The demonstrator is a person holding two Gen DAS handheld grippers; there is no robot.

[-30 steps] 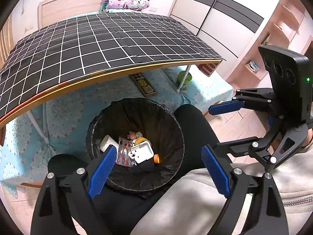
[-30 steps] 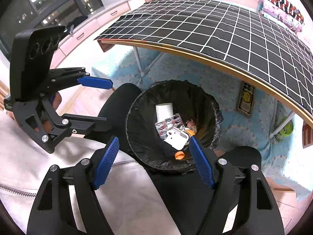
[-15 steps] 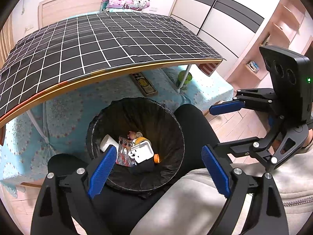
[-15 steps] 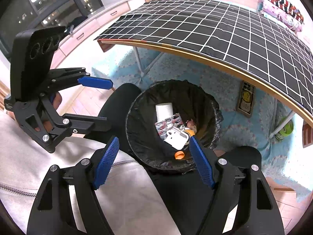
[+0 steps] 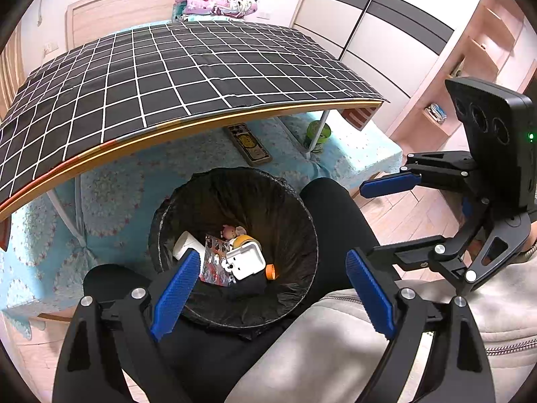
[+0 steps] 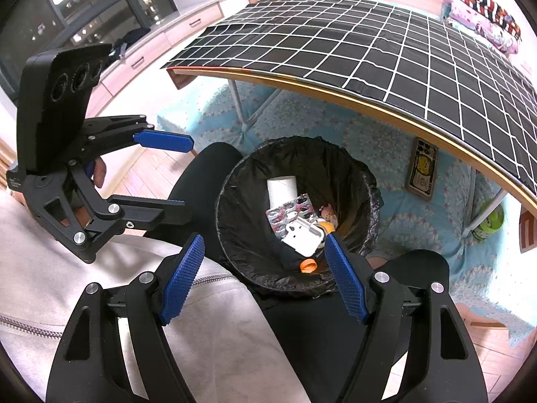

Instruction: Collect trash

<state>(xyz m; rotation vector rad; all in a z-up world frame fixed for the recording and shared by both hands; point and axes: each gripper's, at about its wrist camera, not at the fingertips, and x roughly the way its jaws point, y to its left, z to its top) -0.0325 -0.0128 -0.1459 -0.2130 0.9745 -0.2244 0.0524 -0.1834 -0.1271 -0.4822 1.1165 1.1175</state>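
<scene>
A black-lined trash bin (image 5: 303,213) (image 6: 369,181) stands between the person's knees. In it lie a white earbud case (image 5: 245,262) (image 6: 303,235), a foil blister pack (image 5: 214,258) (image 6: 292,210), a white tube (image 5: 184,243) (image 6: 282,188), an orange cap (image 5: 271,271) (image 6: 308,265) and a small pink figure (image 5: 230,231). My left gripper (image 5: 268,282) is open and empty above the bin's near rim; it also shows in the right wrist view (image 6: 171,174). My right gripper (image 6: 263,268) is open and empty; it also shows in the left wrist view (image 5: 386,216).
A table with a black grid cloth (image 5: 167,77) (image 6: 402,57) stands beyond the bin. Under it on the blue patterned mat (image 5: 110,184) lie a phone case (image 5: 250,144) (image 6: 421,173) and a green can (image 5: 317,134) (image 6: 488,220) by a table leg. Wardrobe and shelves are at right.
</scene>
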